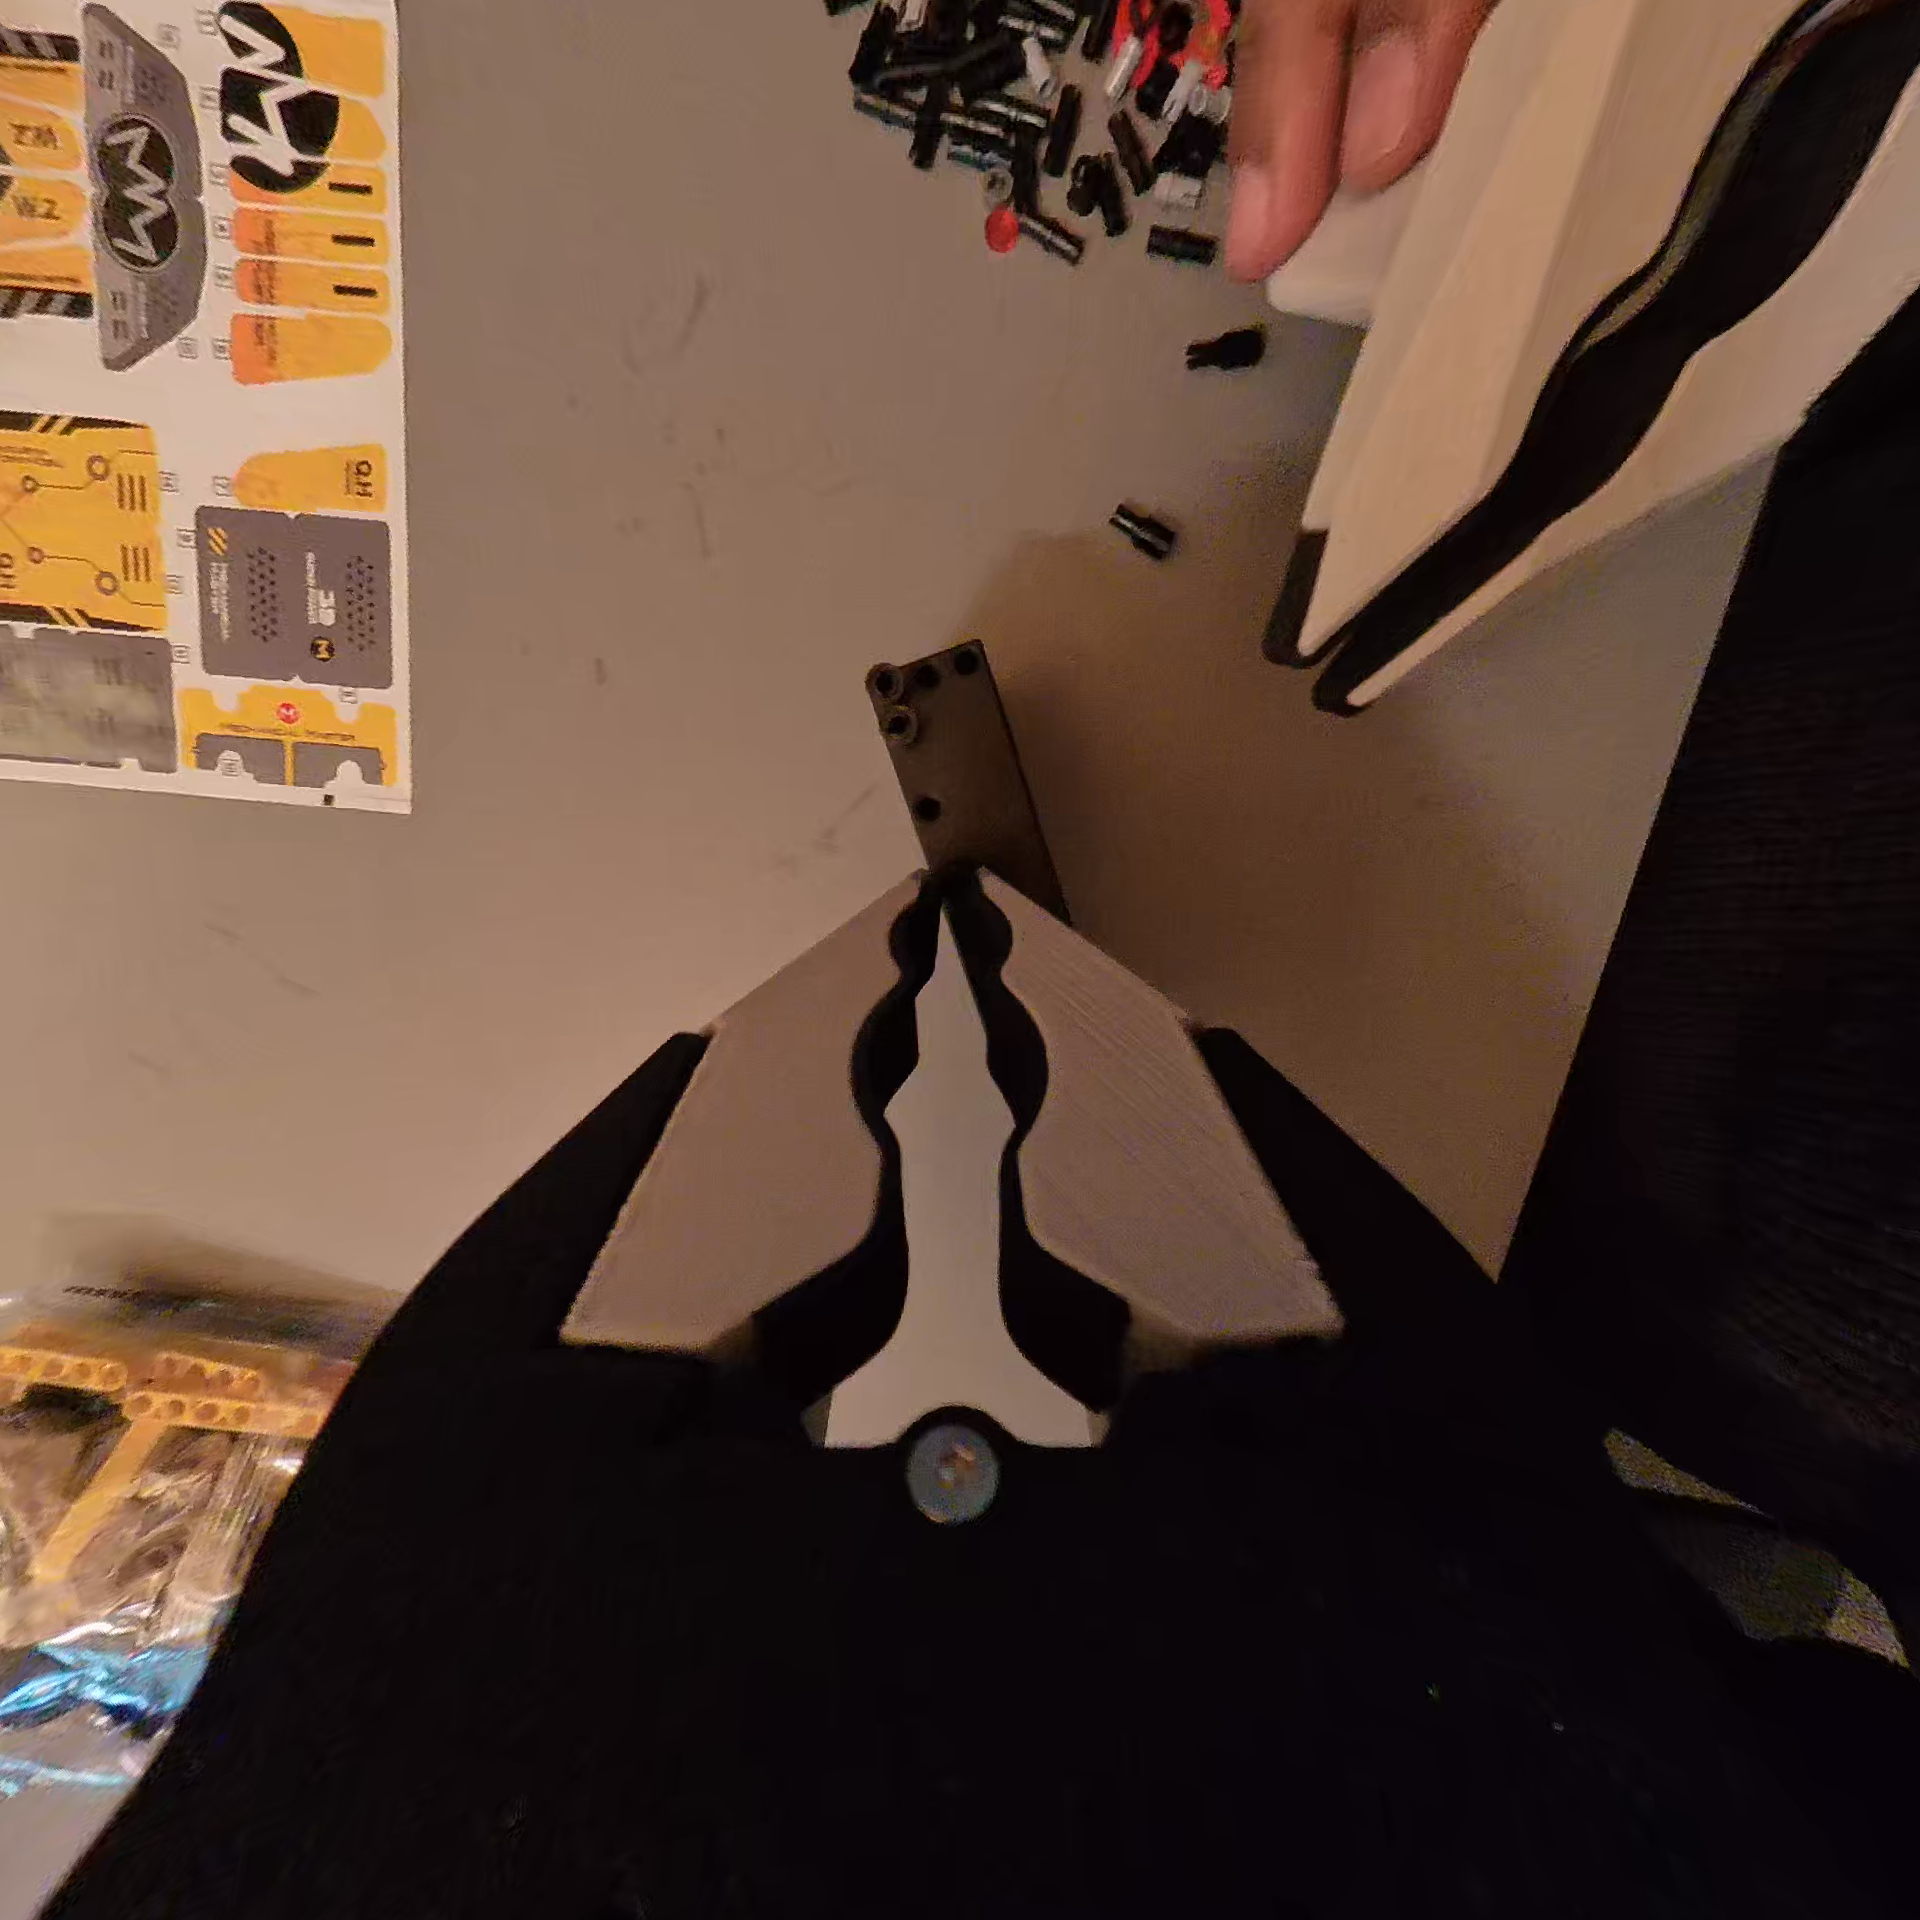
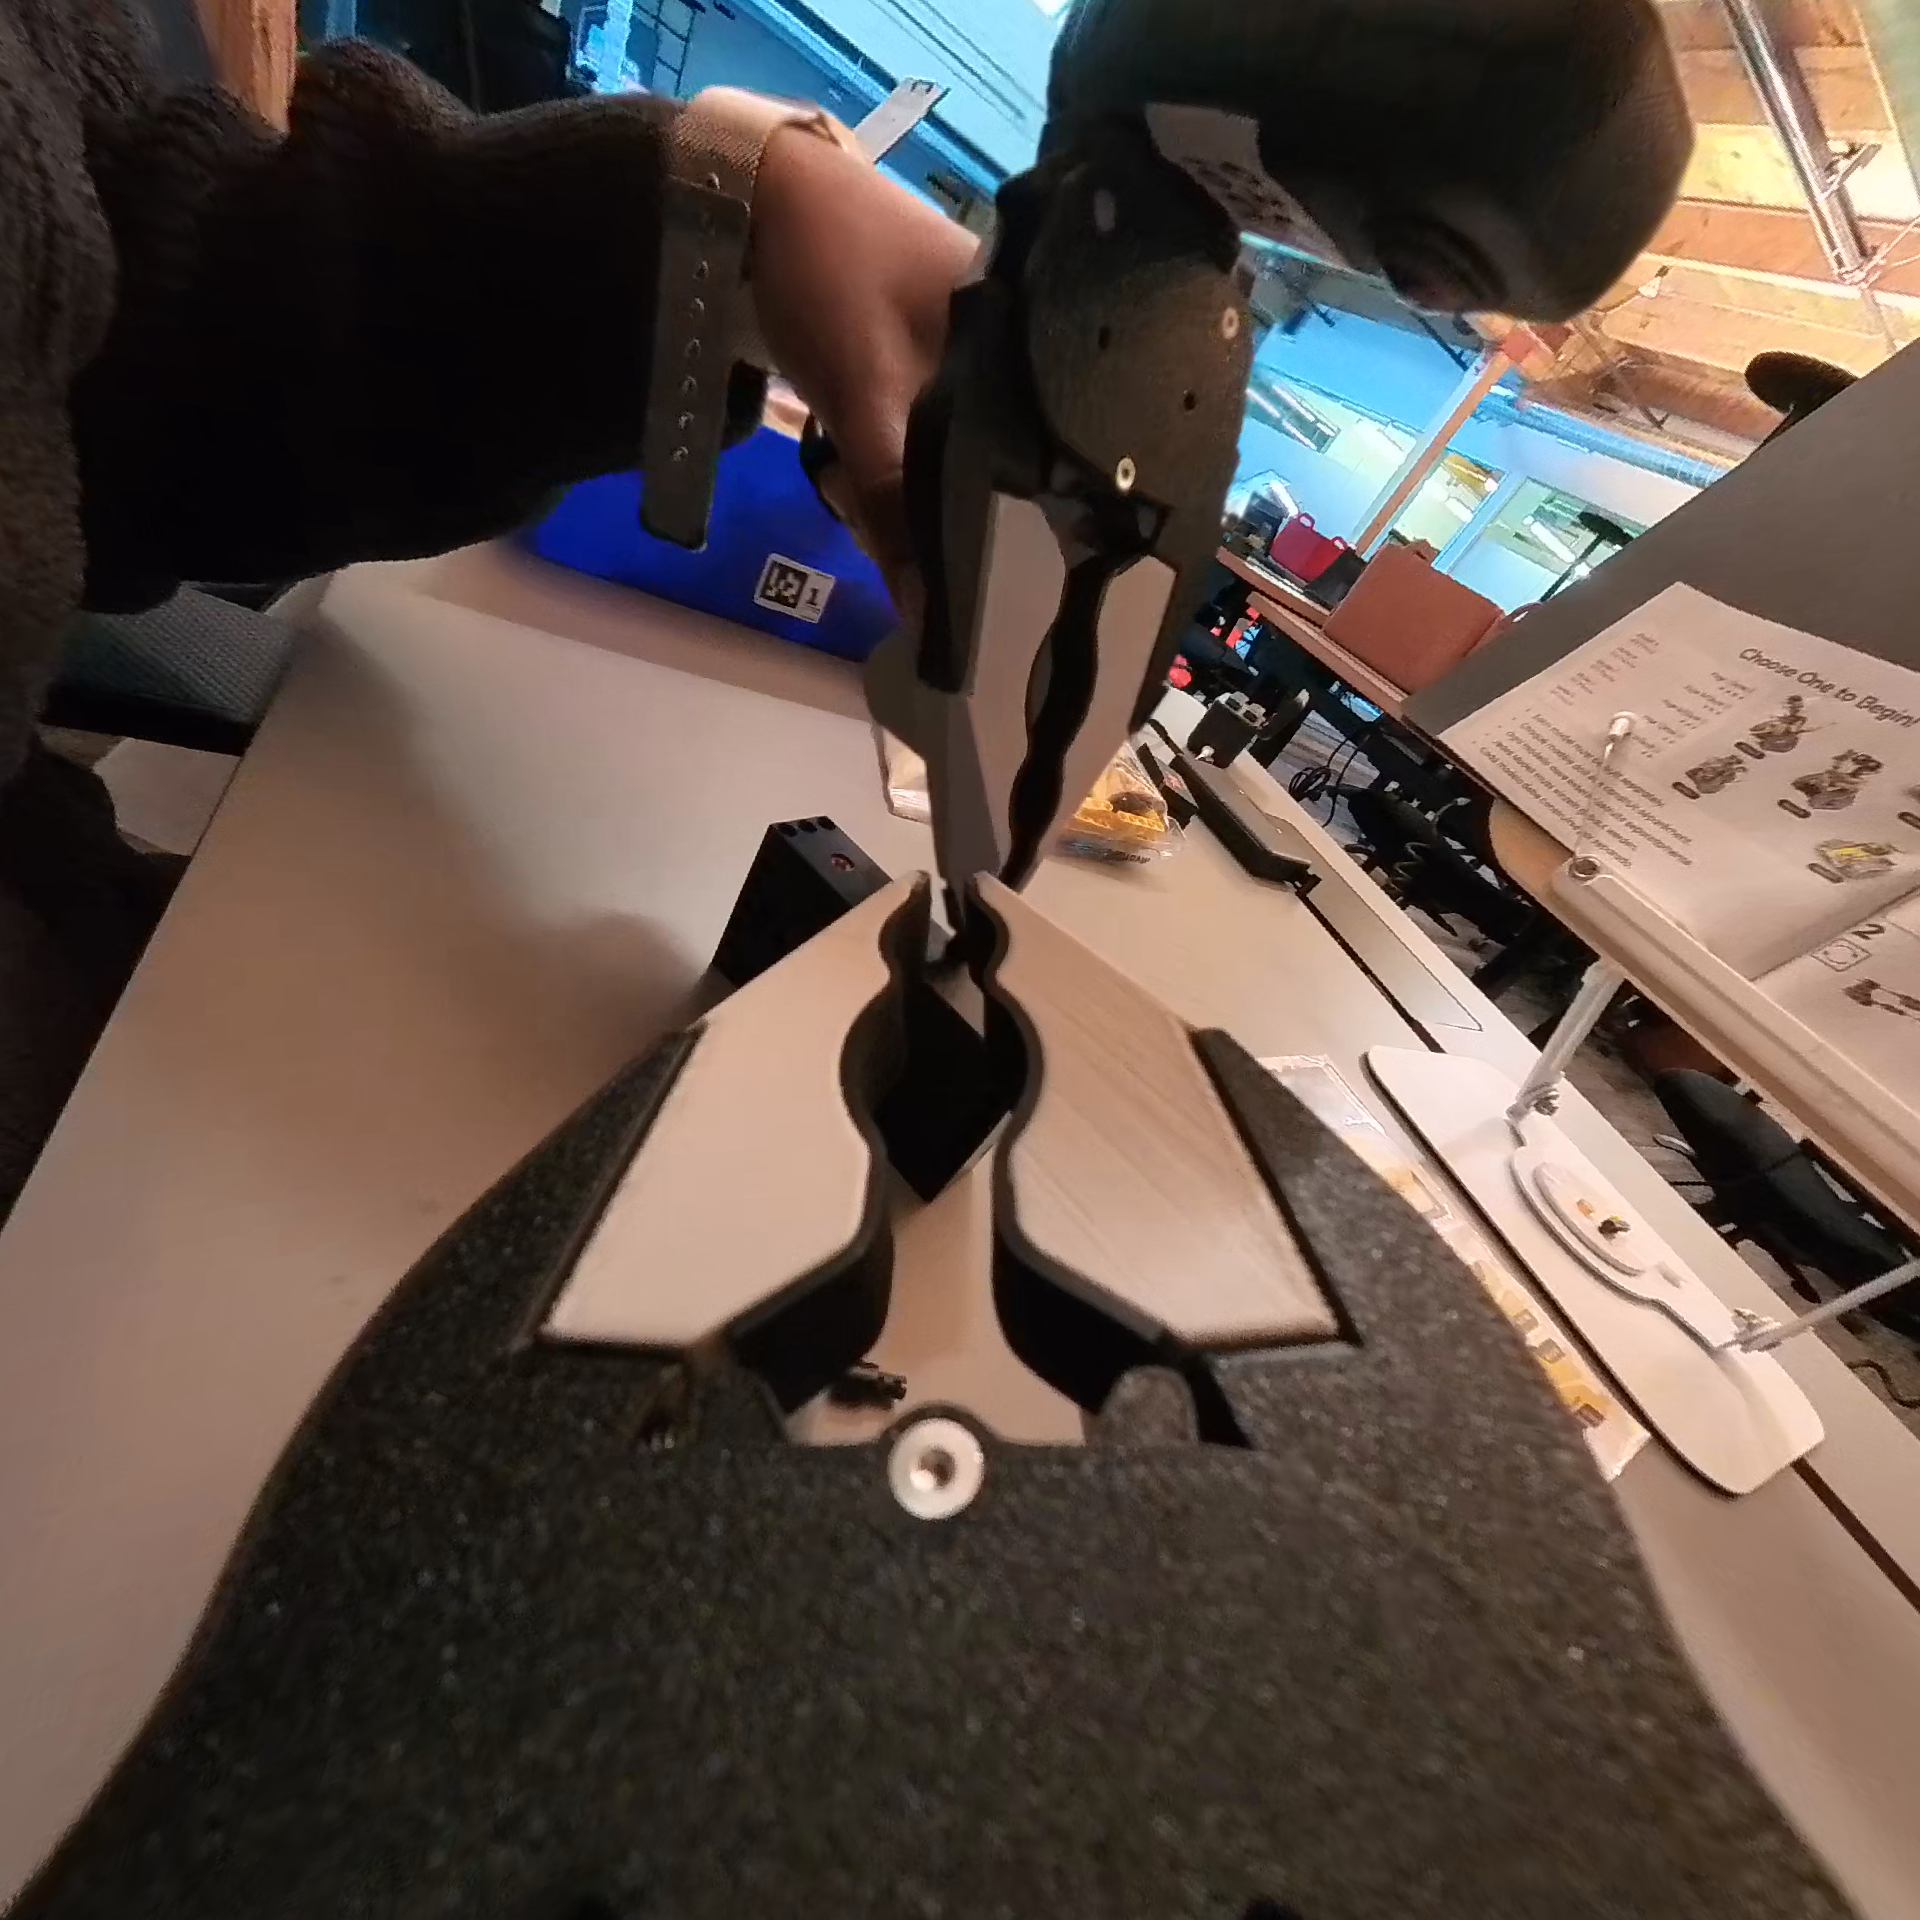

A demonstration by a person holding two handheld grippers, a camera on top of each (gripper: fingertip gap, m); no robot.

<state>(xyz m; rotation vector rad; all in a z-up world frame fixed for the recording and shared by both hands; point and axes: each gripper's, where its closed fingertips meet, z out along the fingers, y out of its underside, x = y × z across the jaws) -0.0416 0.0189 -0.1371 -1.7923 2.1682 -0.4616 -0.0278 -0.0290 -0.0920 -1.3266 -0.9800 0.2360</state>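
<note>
My left gripper (image 1: 943, 883) points down at the grey table (image 1: 644, 436) and is shut on the near end of a dark grey panel with holes (image 1: 951, 758). The panel stands on edge on the table. My right gripper (image 1: 1325, 670) hovers to its right, apart from the panel, beside a loose black pin (image 1: 1143, 530). In the right wrist view, the right gripper (image 2: 951, 899) has its jaws nearly together. I cannot tell whether it pinches anything small. Beyond it the left gripper (image 2: 987, 862) comes down from above onto the panel (image 2: 800, 894).
A yellow and grey sticker sheet (image 1: 208, 395) lies at the left. A pile of small black, white and red pieces (image 1: 1039, 114) lies at the top, with a hand (image 1: 1330, 125) over it. There are also a bag of yellow beams (image 1: 135, 1455), a booklet on a stand (image 2: 1714, 790) and a blue bin (image 2: 727, 540). The left gripper's tips are roughly 7 cm from the right gripper's. The loose black pin (image 1: 1143, 530) is about 11 cm from both grippers' fingertips.
</note>
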